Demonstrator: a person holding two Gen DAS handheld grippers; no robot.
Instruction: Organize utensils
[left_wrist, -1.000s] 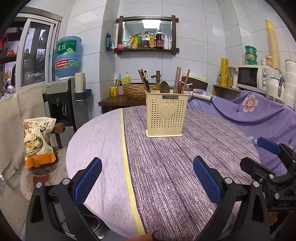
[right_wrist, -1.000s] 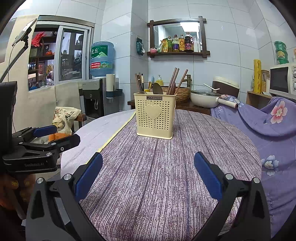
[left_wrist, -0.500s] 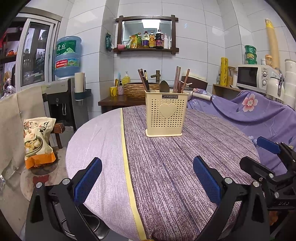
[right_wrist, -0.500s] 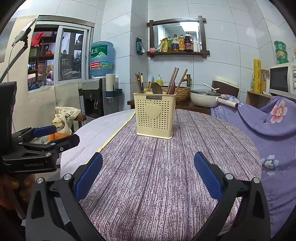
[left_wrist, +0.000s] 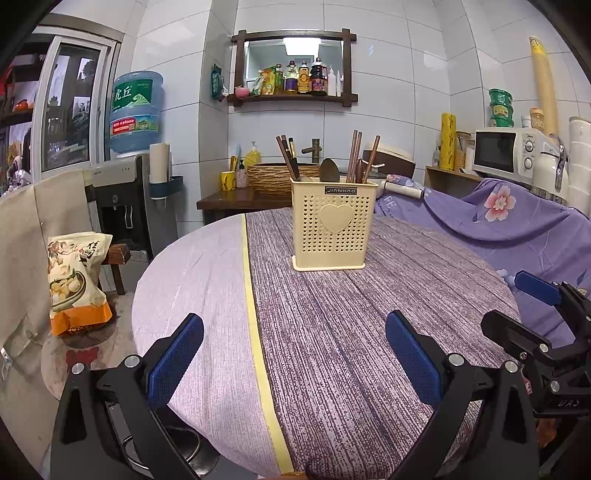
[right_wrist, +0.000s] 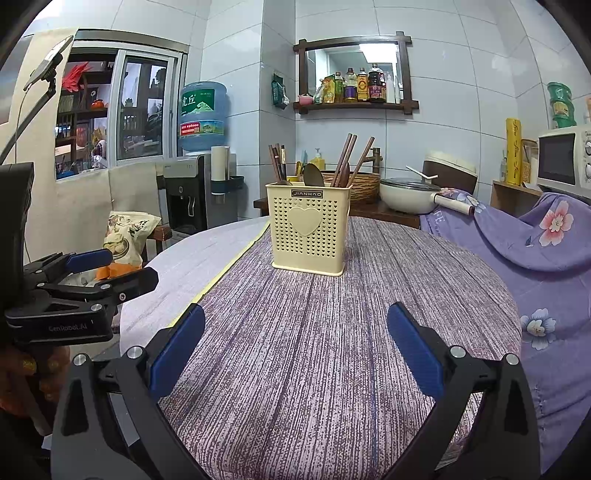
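Note:
A cream perforated utensil holder (left_wrist: 334, 225) (right_wrist: 309, 230) with a heart on its front stands upright at the far middle of the round table (left_wrist: 207, 288) (right_wrist: 332, 350). Brown chopsticks (left_wrist: 288, 157) (right_wrist: 349, 158) and a dark spoon (left_wrist: 328, 170) (right_wrist: 313, 174) stick out of its top. My left gripper (left_wrist: 293, 360) hovers open over the near table edge with nothing between its blue pads. My right gripper (right_wrist: 295, 345) is likewise open and empty, well short of the holder. Each gripper shows from the side in the other's view, the right gripper (left_wrist: 524, 306) and the left gripper (right_wrist: 118, 267).
The tablecloth is pale lilac on the left, dark striped purple on the right, with a yellow band (left_wrist: 255, 339) between. A snack bag (left_wrist: 75, 280) sits on a stool to the left, a purple floral cloth (left_wrist: 517, 225) to the right, a water dispenser (left_wrist: 129, 199) behind.

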